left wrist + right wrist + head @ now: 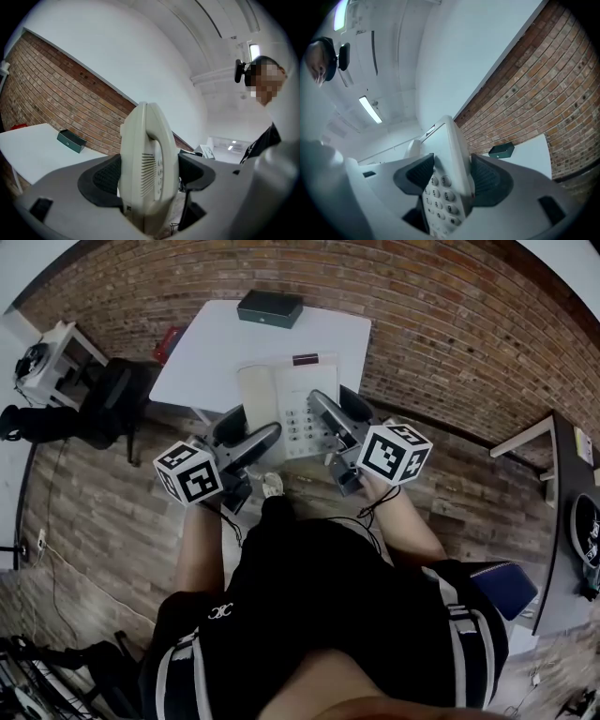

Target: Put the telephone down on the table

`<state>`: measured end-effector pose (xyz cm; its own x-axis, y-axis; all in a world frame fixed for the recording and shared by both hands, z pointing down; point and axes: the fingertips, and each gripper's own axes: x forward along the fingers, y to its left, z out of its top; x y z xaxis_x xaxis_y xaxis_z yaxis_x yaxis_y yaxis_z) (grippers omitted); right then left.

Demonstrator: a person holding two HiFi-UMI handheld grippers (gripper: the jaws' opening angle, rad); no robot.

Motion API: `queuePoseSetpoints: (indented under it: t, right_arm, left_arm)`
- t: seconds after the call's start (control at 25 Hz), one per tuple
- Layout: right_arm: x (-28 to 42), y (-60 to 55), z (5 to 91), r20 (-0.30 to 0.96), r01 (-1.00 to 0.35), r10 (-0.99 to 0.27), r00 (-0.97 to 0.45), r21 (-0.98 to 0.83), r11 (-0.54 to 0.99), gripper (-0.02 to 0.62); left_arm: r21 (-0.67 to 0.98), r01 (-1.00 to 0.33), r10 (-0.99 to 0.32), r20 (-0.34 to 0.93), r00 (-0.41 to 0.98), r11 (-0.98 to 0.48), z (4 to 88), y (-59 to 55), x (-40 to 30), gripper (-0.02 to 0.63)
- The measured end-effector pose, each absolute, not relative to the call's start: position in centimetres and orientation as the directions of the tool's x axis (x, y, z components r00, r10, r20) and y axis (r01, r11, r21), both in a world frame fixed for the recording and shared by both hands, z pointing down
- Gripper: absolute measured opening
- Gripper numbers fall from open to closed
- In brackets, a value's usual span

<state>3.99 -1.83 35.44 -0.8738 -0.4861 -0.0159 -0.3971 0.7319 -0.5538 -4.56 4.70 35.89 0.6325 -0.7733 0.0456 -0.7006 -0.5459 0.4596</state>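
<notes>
Two clenched grips on telephone (281, 399), aloft at near edge of table (281, 334), pinched by left gripper (248, 435) on one side and right gripper (339, 413) on keypad side; liable to twist, slip or drop floorward if loosened unevenly or too early.

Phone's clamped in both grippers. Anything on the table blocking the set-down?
Nothing visible. The left gripper and right gripper hold the telephone over the near edge of the table, whose top is bare there. The only thing on it, a dark green box, sits at the far edge, apart from the telephone.
</notes>
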Motion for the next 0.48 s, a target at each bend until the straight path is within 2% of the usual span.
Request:
queuePoseSetpoints:
  t: [0.48]
  right_arm:
    - [-0.8, -9.6, 36.7, 0.006, -0.42, -0.505, -0.863, -0.564, 0.711, 0.221]
  left_arm:
    - [0.485, -0.682, -0.761, 0.05, 0.647, -0.548, 37.2, -3.2, -9.4, 0.377]
